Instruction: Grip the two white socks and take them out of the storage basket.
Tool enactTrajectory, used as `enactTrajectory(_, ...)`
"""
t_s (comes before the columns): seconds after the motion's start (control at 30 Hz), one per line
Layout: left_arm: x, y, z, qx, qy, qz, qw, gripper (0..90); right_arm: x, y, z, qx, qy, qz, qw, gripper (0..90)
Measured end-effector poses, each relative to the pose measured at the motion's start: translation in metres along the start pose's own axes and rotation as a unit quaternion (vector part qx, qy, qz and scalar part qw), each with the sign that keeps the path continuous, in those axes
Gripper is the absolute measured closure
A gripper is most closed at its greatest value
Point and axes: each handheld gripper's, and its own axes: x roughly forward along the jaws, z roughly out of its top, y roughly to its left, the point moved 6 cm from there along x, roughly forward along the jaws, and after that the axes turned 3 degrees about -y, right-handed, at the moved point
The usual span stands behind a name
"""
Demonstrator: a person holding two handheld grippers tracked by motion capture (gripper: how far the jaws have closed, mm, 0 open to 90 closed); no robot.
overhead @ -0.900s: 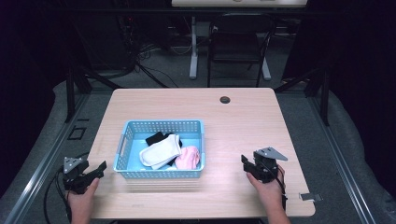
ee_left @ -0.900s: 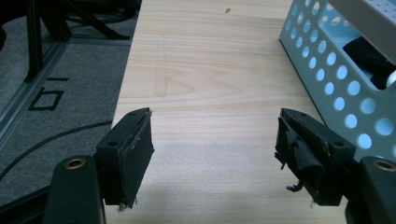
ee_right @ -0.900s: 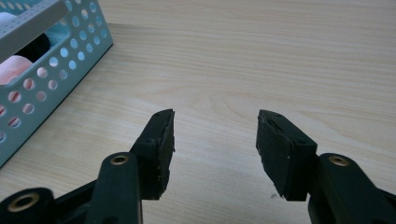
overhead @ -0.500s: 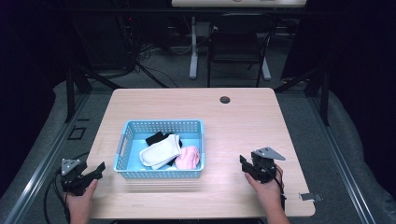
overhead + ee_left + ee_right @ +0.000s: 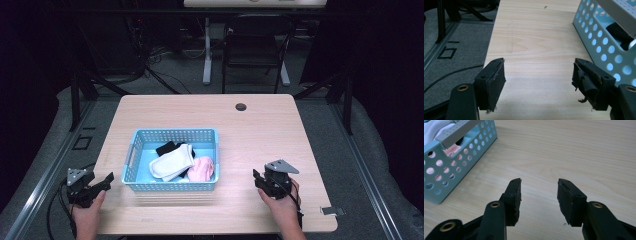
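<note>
A light blue perforated basket (image 5: 175, 133) sits left of centre on the wooden table (image 5: 260, 130). It holds a white sock (image 5: 172, 161), a pink sock (image 5: 202, 169) and a black sock (image 5: 166, 147). My left gripper (image 5: 106, 180) hovers at the table's front left edge, just left of the basket. In the left gripper view this gripper (image 5: 539, 75) is wide open over bare wood, with the basket (image 5: 599, 35) to its right. My right gripper (image 5: 257, 180) rests near the front edge, right of the basket. It is open (image 5: 539, 185) and holds nothing, with the basket's corner (image 5: 454, 157) to its left.
A dark round grommet (image 5: 241, 106) marks the table's far side. Beyond the table stand a black chair (image 5: 255, 45) and a white desk leg (image 5: 207, 55). Grey carpet (image 5: 456, 42) and a metal rail lie off the left edge. A small tag (image 5: 332, 210) lies at the front right corner.
The right gripper has edged slightly to the left. The left gripper has barely moved. The basket and socks lie as before.
</note>
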Motion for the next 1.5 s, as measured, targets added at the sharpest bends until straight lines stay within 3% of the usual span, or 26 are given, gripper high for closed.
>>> enactTrajectory(0.2,0.003,-0.002,0.001,0.001,0.003,-0.002,1.0,26.2,-0.006,0.005,0.009,-0.001,0.001,0.001,1.0,57.0)
enactTrajectory(0.3,0.004,-0.002,0.002,0.0,-0.001,-0.005,1.0,26.3,-0.013,0.016,0.029,-0.002,-0.004,0.009,0.9999,58.2)
enactTrajectory(0.47,0.003,-0.002,0.002,-0.001,-0.001,-0.005,1.0,26.2,-0.016,0.043,0.062,-0.009,-0.012,0.051,0.9986,62.4)
enactTrajectory(0.6,0.003,-0.001,0.002,-0.002,0.0,-0.006,1.0,26.3,-0.007,0.057,0.075,-0.018,-0.003,0.064,0.9978,64.1)
enactTrajectory(0.63,0.003,-0.002,0.002,-0.001,-0.001,-0.006,1.0,26.2,0.0,0.065,0.08,-0.019,0.004,0.076,0.9969,64.4)
enactTrajectory(0.87,0.004,-0.003,0.002,-0.001,-0.004,-0.009,1.0,26.3,0.02,0.089,0.088,-0.036,0.023,0.103,0.9938,64.3)
enactTrajectory(1.27,0.004,-0.002,0.003,-0.001,-0.004,-0.009,1.0,26.2,0.061,0.12,0.107,-0.021,0.073,0.141,0.9872,64.1)
enactTrajectory(1.37,0.004,-0.002,0.003,-0.001,-0.002,-0.01,1.0,26.2,0.075,0.133,0.109,-0.011,0.1,0.158,0.9823,66.8)
enactTrajectory(1.5,0.003,-0.001,0.003,-0.005,-0.005,-0.01,0.9999,26.2,0.088,0.146,0.109,-0.022,0.122,0.159,0.9795,68.0)
